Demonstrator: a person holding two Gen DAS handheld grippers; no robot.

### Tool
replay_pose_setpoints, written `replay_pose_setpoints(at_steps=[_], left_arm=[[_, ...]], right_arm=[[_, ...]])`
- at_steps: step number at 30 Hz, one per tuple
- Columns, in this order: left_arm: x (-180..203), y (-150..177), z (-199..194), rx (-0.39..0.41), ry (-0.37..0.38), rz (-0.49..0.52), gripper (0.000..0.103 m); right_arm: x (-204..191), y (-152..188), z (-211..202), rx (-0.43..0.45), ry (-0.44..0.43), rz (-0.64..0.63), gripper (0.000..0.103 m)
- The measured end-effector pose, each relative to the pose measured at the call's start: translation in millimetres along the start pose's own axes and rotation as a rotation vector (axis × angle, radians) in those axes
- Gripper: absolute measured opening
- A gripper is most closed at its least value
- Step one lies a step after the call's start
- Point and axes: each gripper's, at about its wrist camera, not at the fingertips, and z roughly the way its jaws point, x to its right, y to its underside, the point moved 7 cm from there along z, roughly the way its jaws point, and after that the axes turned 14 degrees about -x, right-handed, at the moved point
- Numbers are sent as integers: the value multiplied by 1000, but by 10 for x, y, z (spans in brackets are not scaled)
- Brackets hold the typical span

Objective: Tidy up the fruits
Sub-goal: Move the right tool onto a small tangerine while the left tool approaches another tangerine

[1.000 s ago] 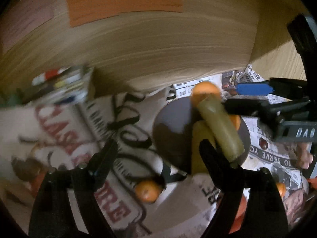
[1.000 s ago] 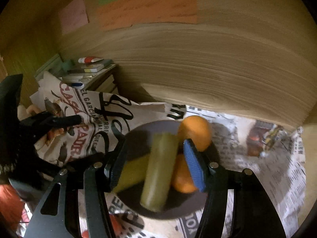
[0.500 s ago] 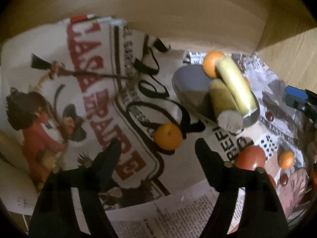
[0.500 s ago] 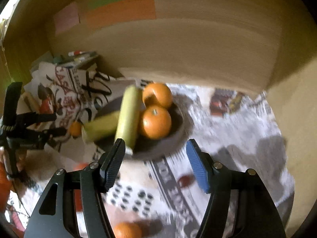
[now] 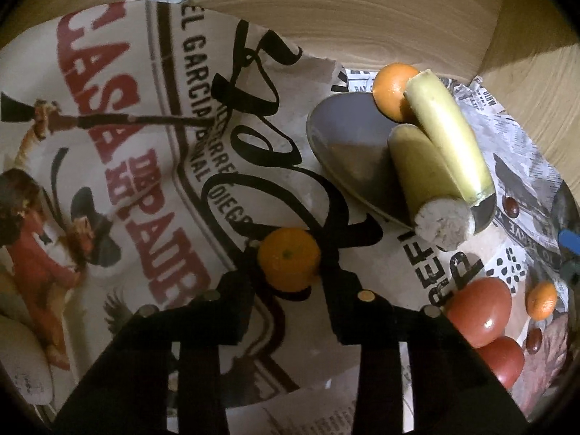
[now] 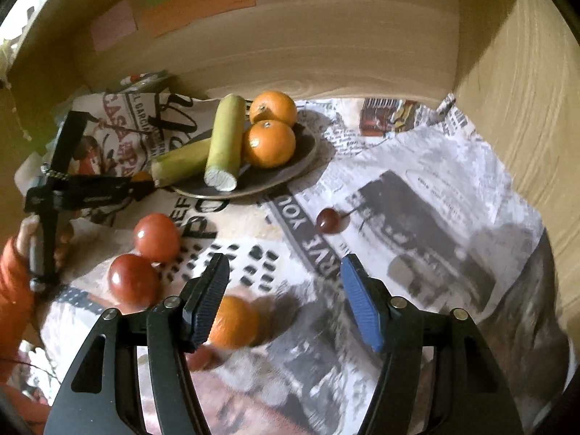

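Observation:
A grey plate (image 6: 302,161) (image 5: 340,145) holds two yellow-green banana pieces (image 6: 224,141) and two oranges (image 6: 270,143). My left gripper (image 5: 288,259) is shut on a small orange (image 5: 290,259) lying on the printed paper left of the plate; it also shows in the right wrist view (image 6: 139,185). My right gripper (image 6: 284,272) is open and empty above the newspaper. Another orange (image 6: 235,322) lies just under its left finger. Two tomatoes (image 6: 156,237) (image 6: 134,282) lie left of it, and a cherry (image 6: 328,221) lies ahead.
Newspaper (image 6: 417,217) covers the surface inside a wooden alcove; the back wall (image 6: 326,36) has coloured sticky notes, and a side wall (image 6: 525,108) stands at the right. A small stack of items (image 6: 145,79) sits in the back left corner.
My left gripper has moved down and closed around the small orange on the paper. My right gripper has pulled back from the plate and stays open.

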Motion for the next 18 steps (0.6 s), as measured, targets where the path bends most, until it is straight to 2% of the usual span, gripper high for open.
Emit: replay_pose_setpoints(at_steps=[6,9,13,18], left_arm=[[28,200,-221,31,30,-11,35],[103,314,-369,59,32,1,35],[200,431,-496,84,39,18,35],[287,484,-632,109,52,25,35]], right_arm=[[-143,166,49,-32,-40,-30,60],[-213,234,125,-64,-66,-54,53],[-281,289,267,-109,-72,-83,36],[-293,243,218,-89,-76,-91,35]])
